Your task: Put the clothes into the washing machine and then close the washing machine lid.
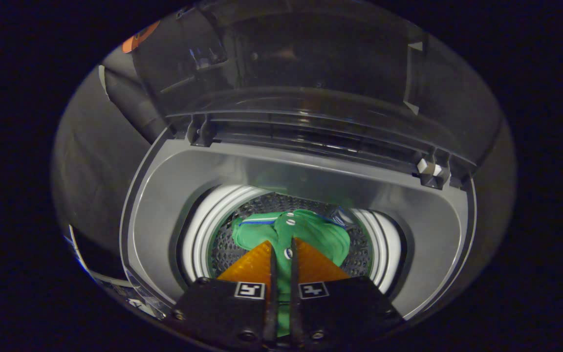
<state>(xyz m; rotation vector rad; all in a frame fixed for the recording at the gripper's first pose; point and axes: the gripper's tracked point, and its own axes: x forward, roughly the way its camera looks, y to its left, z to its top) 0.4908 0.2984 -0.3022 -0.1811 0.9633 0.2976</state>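
Pinching the green garment between nearly closed fingers, the gripper hangs over the open drum. Fabric could snag there on release, or drape over the rim and block the raised lid.

A laundry spot staged inside a dark booth. A top-loading washing machine shows it: its clear lid stands raised behind the opening, a perforated metal drum sits below the grey rim, and a green garment lies in that drum. Dark cloth hangs around the machine.
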